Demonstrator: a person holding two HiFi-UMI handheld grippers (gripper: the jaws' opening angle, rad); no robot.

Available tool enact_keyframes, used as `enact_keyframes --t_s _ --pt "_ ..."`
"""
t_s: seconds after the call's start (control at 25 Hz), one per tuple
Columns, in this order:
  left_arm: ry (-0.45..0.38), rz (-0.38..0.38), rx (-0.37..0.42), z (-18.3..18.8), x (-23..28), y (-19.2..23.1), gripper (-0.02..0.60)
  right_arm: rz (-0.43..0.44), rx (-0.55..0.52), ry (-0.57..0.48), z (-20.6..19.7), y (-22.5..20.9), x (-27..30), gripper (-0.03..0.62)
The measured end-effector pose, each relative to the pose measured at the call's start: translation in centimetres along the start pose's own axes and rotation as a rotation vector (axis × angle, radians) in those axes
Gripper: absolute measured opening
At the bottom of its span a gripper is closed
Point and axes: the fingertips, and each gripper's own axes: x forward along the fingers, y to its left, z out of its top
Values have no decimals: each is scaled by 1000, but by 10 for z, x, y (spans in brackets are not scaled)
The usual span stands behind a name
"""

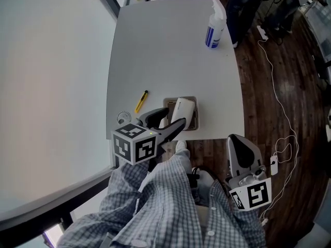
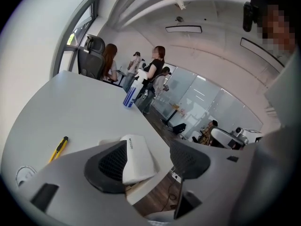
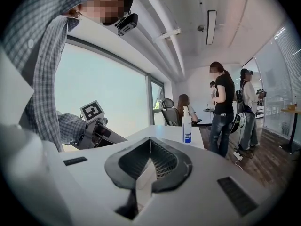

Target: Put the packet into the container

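A white packet [image 1: 182, 110] stands tilted in a small tan container [image 1: 195, 119] at the table's near edge. My left gripper [image 1: 168, 123] reaches over the table edge to it, its jaws open. In the left gripper view the packet [image 2: 136, 157] rests against the left pad [image 2: 110, 163], with a wide gap to the right pad [image 2: 189, 160], so the left gripper [image 2: 153, 158] holds nothing. My right gripper [image 1: 237, 139] hangs off the table over the wooden floor, to the right of my lap. In its own view the right gripper [image 3: 150, 161] is shut and empty.
A yellow utility knife [image 1: 141, 101] and a small clear ring [image 1: 123, 118] lie left of the container. A spray bottle [image 1: 213, 30] stands at the far right corner of the table. A white cable [image 1: 282, 112] runs across the floor. People [image 3: 225, 107] stand beyond the table.
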Motion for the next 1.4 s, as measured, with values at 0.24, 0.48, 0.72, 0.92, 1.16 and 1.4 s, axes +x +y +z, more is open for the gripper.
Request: enact_keyframes --t_s 0.24,0.48,0.72,0.92,1.16,1.4 --pt "-102 7 -6 7 -22 -10 202 27 -24 -21 8 11 -5 14" --pt "-194 61 47 18 -45 -17 68 45 -58 -55 20 11 -6 14" --pt "-233 53 113 23 -66 -35 20 56 -99 -99 37 14 -8 14" --pt "-284 26 176 28 -81 -50 8 68 -127 -120 48 15 -9 14" --pt "-358 43 200 33 -98 -51 8 101 -154 -138 52 18 -1 14" --pt "-406 75 188 34 -113 -46 8 143 -178 -152 55 27 9 14"
